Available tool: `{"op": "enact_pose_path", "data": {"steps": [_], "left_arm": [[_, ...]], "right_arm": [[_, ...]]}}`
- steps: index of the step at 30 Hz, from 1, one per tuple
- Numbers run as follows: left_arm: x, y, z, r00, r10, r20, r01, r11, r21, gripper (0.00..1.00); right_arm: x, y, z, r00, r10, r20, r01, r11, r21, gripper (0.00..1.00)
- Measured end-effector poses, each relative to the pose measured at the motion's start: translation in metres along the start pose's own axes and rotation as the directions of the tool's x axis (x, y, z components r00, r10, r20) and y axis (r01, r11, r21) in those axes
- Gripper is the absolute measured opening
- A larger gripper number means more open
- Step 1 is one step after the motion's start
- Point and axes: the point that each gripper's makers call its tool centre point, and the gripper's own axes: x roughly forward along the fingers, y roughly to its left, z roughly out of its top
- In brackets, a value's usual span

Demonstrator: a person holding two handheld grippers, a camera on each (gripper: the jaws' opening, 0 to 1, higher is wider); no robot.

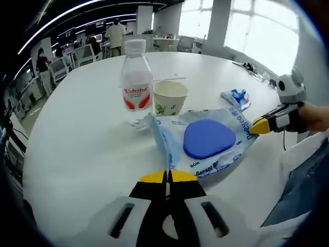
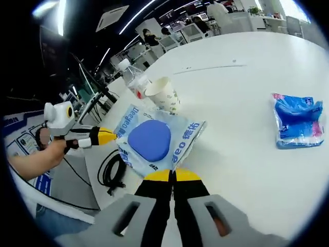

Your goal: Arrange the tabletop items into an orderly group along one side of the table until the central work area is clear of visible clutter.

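A pale blue wipes pack (image 1: 205, 141) with a round blue lid is stretched between both grippers near the table's edge. My left gripper (image 1: 167, 177) is shut on its near edge, and it also comes in from the left of the right gripper view (image 2: 105, 136). Pinching the opposite end, my right gripper (image 2: 172, 176) is shut too; in the left gripper view it enters from the right (image 1: 261, 125). Just behind the pack (image 2: 151, 141) stand a paper cup (image 1: 169, 96) and a clear bottle (image 1: 135, 82) with a red label. A small blue packet (image 2: 298, 121) lies apart on the table.
The round white table (image 1: 77, 139) stretches far beyond the items. A black cable (image 2: 110, 172) lies coiled on the floor below the table's edge. The small blue packet (image 1: 236, 98) lies near that edge. Chairs, desks and people (image 1: 115, 33) are far behind.
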Motion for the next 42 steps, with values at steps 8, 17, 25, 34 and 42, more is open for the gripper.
{"op": "enact_pose_path", "data": {"steps": [8,17,25,34,42], "left_arm": [[0.007,-0.029,0.032,0.999,-0.039,0.038,0.036,0.996,0.077,0.0],[0.014,-0.059,0.063,0.993,-0.086,0.078,0.073,0.986,0.152,0.0],[0.028,-0.077,0.079,0.99,-0.113,0.079,0.096,0.977,0.193,0.0],[0.038,-0.08,0.1,0.99,-0.121,0.075,0.1,0.965,0.244,0.0],[0.05,-0.078,0.112,0.991,-0.113,0.075,0.09,0.961,0.261,0.0]], "right_arm": [[-0.029,-0.021,0.014,0.998,-0.029,0.056,0.029,1.0,-0.003,0.0],[-0.061,-0.047,0.033,0.992,-0.074,0.104,0.079,0.996,-0.038,0.0],[-0.074,-0.071,0.048,0.985,-0.111,0.132,0.116,0.993,-0.029,0.0],[-0.078,-0.081,0.063,0.982,-0.126,0.14,0.133,0.99,-0.045,0.0],[-0.075,-0.096,0.081,0.978,-0.146,0.152,0.157,0.985,-0.064,0.0]]}}
